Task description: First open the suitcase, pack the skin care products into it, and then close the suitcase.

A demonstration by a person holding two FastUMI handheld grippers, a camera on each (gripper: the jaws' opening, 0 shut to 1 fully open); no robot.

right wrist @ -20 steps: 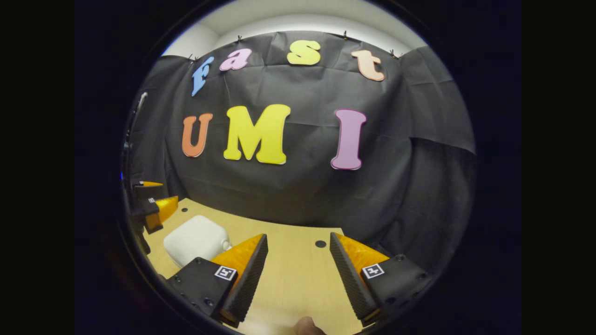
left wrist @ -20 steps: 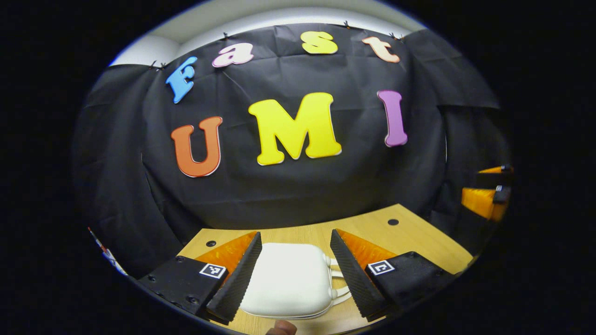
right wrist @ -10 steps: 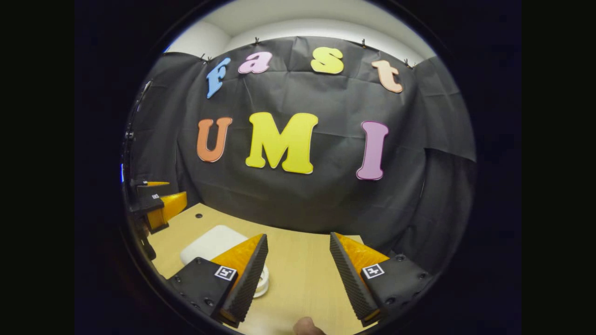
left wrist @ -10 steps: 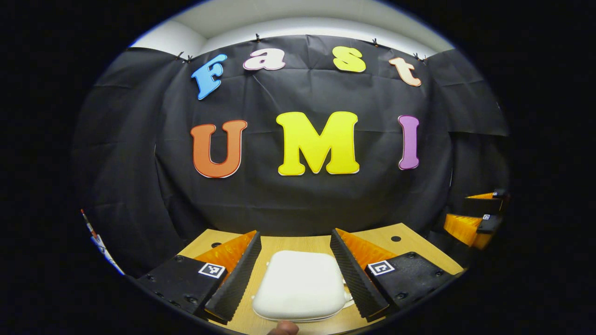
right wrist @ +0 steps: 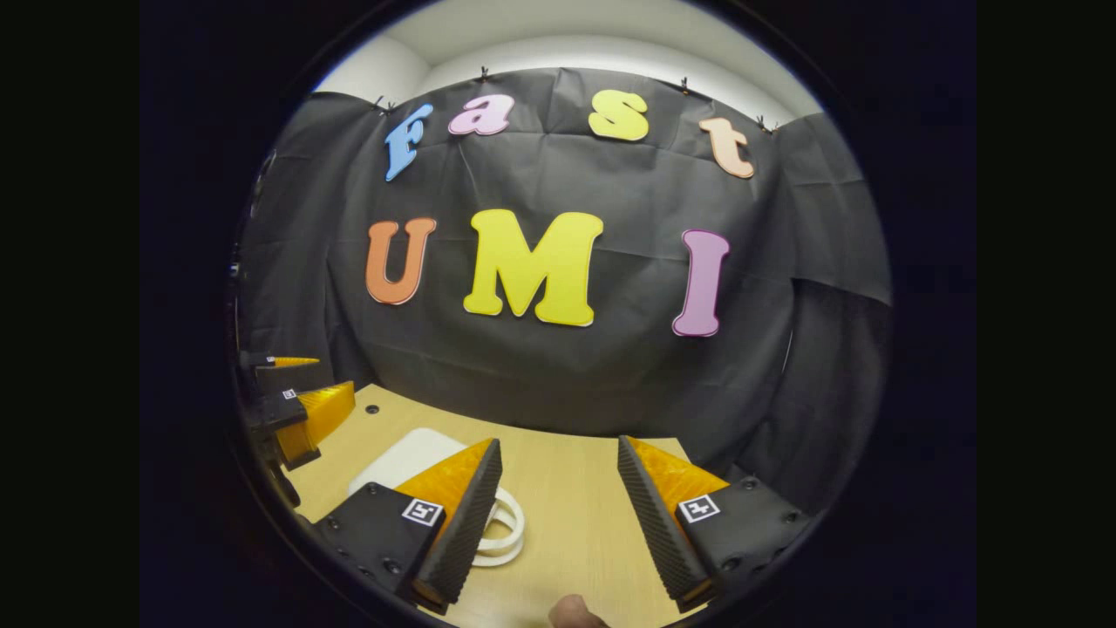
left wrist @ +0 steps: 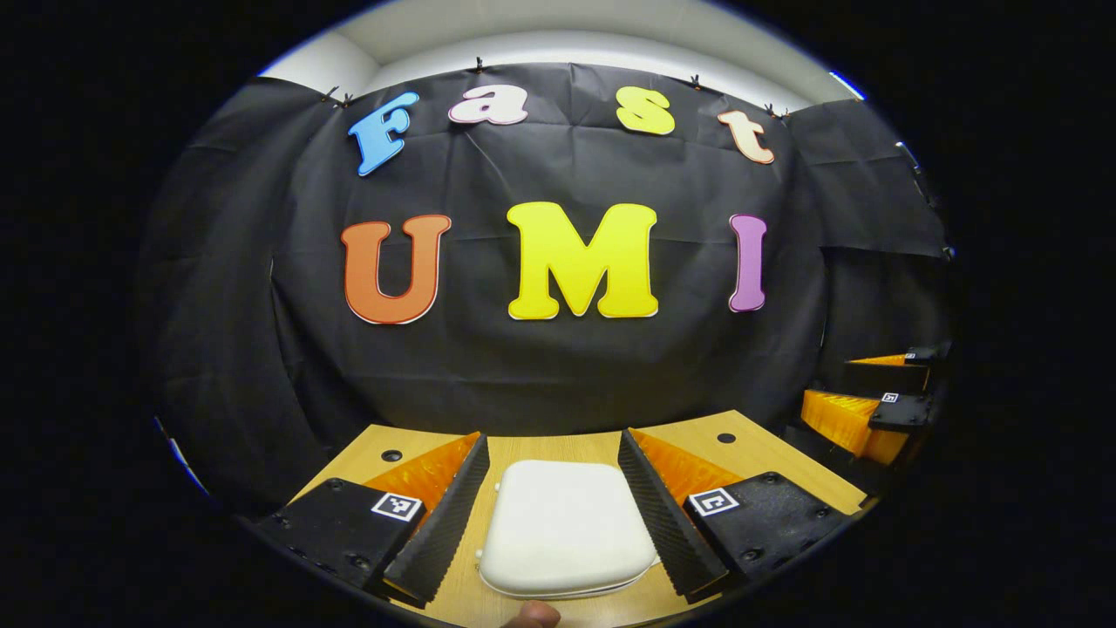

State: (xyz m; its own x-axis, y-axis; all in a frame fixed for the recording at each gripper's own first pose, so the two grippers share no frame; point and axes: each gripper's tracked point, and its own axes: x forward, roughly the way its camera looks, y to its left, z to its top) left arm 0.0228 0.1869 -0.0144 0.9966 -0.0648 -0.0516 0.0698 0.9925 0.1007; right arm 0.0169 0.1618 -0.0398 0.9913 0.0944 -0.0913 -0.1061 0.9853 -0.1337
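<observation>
Lying shut on the wooden tabletop (left wrist: 767, 453) before black cloth: white suitcase (left wrist: 562, 528), between the spread fingers of the left gripper (left wrist: 554, 506); right gripper (right wrist: 558, 515) likewise released.

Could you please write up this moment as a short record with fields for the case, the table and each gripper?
suitcase: white suitcase, lid shut, lying flat on the table
handle: white loop handle at the case's side, resting on the table
table: light wooden table against the black cloth wall
left gripper: left gripper open, fingers either side of the case, not pressing it
right gripper: right gripper open over bare table, beside the handle
</observation>
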